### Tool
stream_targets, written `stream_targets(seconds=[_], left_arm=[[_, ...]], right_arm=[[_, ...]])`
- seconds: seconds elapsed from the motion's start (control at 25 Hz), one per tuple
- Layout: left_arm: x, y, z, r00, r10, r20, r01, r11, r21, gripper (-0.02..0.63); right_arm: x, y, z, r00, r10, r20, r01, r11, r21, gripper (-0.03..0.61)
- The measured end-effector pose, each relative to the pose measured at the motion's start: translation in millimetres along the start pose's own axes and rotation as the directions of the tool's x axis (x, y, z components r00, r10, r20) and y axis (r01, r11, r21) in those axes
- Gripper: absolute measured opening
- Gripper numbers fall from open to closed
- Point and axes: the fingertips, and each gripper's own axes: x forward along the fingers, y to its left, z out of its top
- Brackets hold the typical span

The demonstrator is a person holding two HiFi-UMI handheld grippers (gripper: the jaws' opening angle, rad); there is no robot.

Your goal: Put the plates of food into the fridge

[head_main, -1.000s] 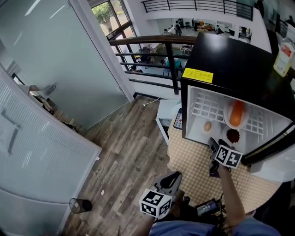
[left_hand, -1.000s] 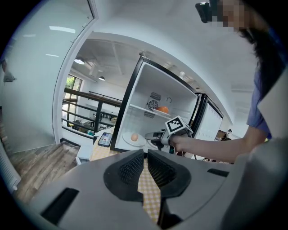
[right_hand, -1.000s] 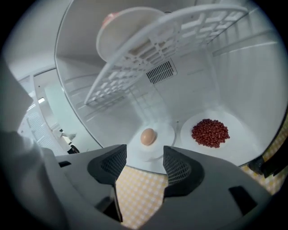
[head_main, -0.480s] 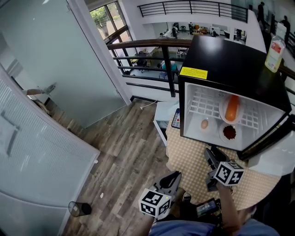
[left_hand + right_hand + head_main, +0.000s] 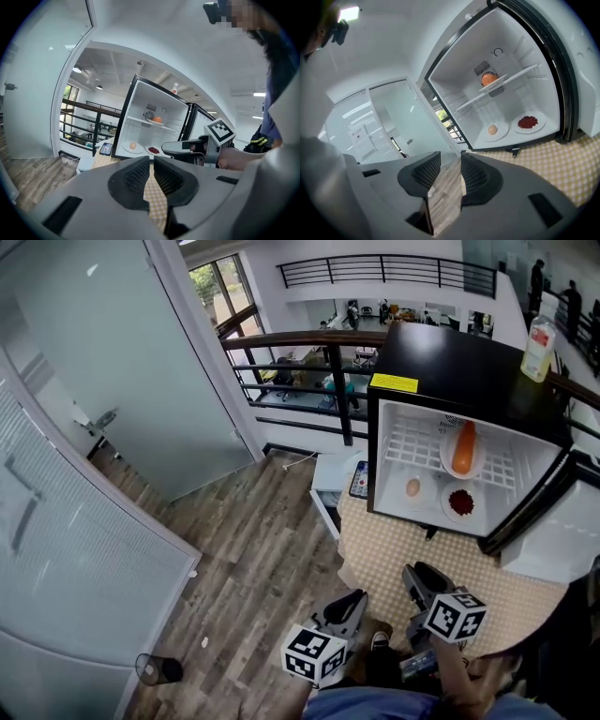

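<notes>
The small black fridge point(image 5: 466, 357) stands open on the table. On its upper shelf sits a plate with an orange food point(image 5: 462, 451). On its floor are a plate with an egg point(image 5: 413, 488) and a plate of red food point(image 5: 460, 502). All three also show in the right gripper view: the orange food point(image 5: 489, 78), the egg plate point(image 5: 492, 130), the red food plate point(image 5: 528, 122). My right gripper point(image 5: 419, 577) hovers over the table in front of the fridge, its jaws closing with nothing between them. My left gripper point(image 5: 349, 601) hangs beside the table's near edge, its jaws nearly together and empty.
A checkered cloth point(image 5: 403, 549) covers the table. A phone point(image 5: 361, 480) lies left of the fridge. The fridge door point(image 5: 553, 540) swings out at the right. A bottle point(image 5: 537, 348) stands on the fridge top. A railing point(image 5: 309, 338), a glass wall and wooden floor lie to the left.
My right gripper has drawn back from the fridge opening toward me. The left gripper has stayed in place.
</notes>
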Motion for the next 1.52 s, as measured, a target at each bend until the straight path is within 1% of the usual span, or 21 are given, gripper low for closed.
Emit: stream_targets(seconds=[0.08,0.28,0.44,0.64,0.92,1.12,1.28,1.52], left_arm=[[-9.0,-3.6,-0.1,1.0,-0.006,0.011,0.006,1.0,0.004,0.034],[-36.1,-12.6,-4.4,0.999,-0.023,0.047,0.022,1.0,0.017,0.034],[-58.5,-19.9,-10.6,0.997,-0.04,0.063,0.038,0.999,0.021,0.034],[-90.8,-36.9,-32.1,0.996,-0.075,0.043,0.074,0.997,0.032,0.034],[-147.7,-54.2,-72.2,0.995,-0.095,0.018,0.095,0.995,0.01,0.034],[-176.6,-59.5,-89.2,0.995,-0.096,0.014,0.097,0.995,-0.008,0.034],[-193.0,-63.9,-93.5,0.994,-0.099,0.036,0.1,0.995,-0.031,0.034],[-202.2,-77.6,-106.4,0.991,-0.127,0.03,0.128,0.99,-0.051,0.034]], right_arm=[[-7.7,12.8,-6.0,1.0,0.01,0.008,-0.01,1.0,-0.003,0.133],[-30.0,46.9,-28.1,0.999,0.024,0.021,-0.023,0.999,-0.047,0.102],[-50.3,70.5,-49.1,0.999,0.036,0.024,-0.035,0.999,-0.041,0.081],[-77.5,90.5,-84.7,0.999,0.034,0.011,-0.034,0.999,-0.01,0.063],[-117.3,122.4,-141.3,1.0,0.024,-0.01,-0.024,1.0,0.01,0.057],[-139.9,135.0,-170.6,1.0,0.002,-0.028,-0.001,1.0,0.025,0.056],[-158.9,139.9,-181.5,1.0,-0.016,-0.018,0.017,1.0,0.02,0.049],[-189.4,134.9,-191.0,0.997,-0.076,-0.012,0.076,0.996,0.035,0.048]])
